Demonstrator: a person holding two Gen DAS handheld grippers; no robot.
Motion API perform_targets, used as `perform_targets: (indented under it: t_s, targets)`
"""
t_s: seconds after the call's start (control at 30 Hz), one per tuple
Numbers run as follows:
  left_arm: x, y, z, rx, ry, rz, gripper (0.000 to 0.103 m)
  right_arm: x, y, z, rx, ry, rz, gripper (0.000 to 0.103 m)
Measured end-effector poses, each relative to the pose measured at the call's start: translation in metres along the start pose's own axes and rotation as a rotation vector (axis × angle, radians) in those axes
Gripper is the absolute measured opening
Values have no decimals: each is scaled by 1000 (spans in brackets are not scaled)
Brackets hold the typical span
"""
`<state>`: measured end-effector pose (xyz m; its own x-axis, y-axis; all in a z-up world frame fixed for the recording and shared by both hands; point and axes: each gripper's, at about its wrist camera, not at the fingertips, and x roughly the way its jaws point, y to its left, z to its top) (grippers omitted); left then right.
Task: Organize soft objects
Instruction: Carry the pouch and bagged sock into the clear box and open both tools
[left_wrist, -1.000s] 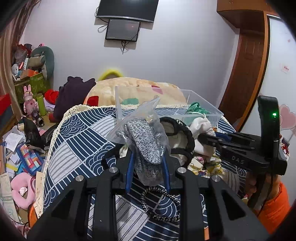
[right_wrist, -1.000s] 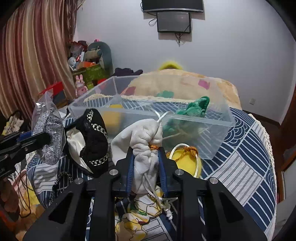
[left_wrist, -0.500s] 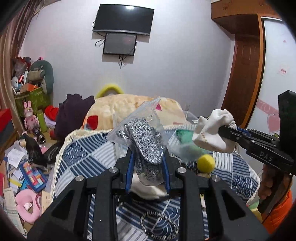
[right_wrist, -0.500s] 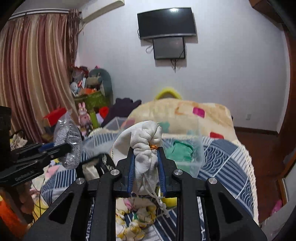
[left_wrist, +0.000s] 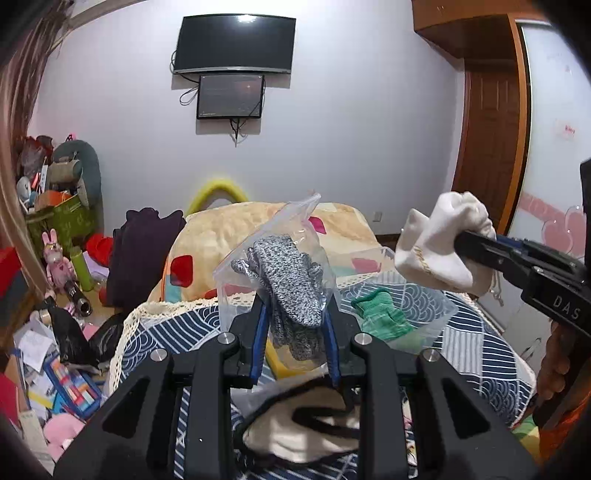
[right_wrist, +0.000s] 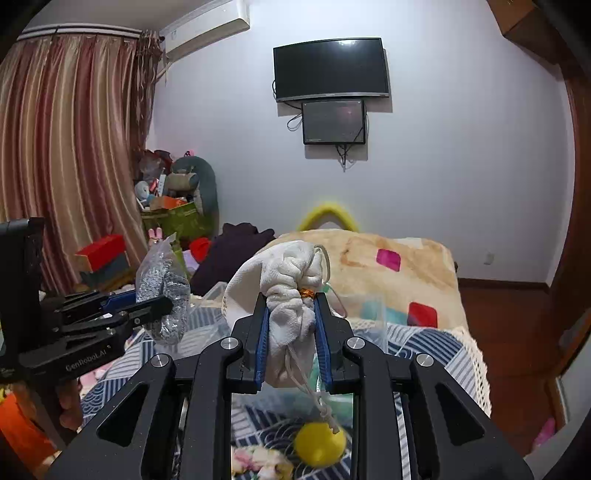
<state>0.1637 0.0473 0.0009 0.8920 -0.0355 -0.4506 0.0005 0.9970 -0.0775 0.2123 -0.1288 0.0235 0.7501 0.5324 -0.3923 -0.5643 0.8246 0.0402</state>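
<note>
My left gripper (left_wrist: 295, 314) is shut on a clear zip bag with a grey knit item (left_wrist: 286, 280) and holds it up above the table; it also shows in the right wrist view (right_wrist: 162, 295). My right gripper (right_wrist: 291, 314) is shut on a white drawstring pouch (right_wrist: 288, 280), held in the air; the pouch also shows in the left wrist view (left_wrist: 439, 251). A clear plastic bin (left_wrist: 424, 295) with a green knit item (left_wrist: 384, 317) stands on the blue patterned tablecloth (left_wrist: 476, 350) below both grippers.
A yellow ball (right_wrist: 319, 445) lies on the cloth under the right gripper. A cream and black fabric item (left_wrist: 303, 428) lies under the left gripper. A beige blanket (right_wrist: 388, 266) covers the bed behind. Toys and boxes (left_wrist: 55, 350) clutter the floor at left.
Both grippers have risen from the table with their loads. The pouch left the pile beside the bin and now hangs in the air above it.
</note>
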Motion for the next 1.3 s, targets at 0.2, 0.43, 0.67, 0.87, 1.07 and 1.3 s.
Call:
perform_targets:
  t_s: [0.2,0.43,0.67,0.87,1.07,1.3]
  targets:
    - [33,-5,7,23,69,-20,27,24,0,-1,-5,44,-11,20]
    - [77,-10,3,22,200,-42,27,55,-2,-15,-29,141,-47,20]
    - [100,-20,-4,51,287,-67,27,73,-10,-24,-47,217,-60,20]
    - [111,-22,-5,44,336,-75,27,84,-13,-29,-53,273,-58,20]
    - [113,-23,-10,55,366,-70,38,84,-13,-35,-75,302,-52,22]
    - [96,-32,-8,106,294,-27,61,74,-13,-34,-88,302,-59,24]
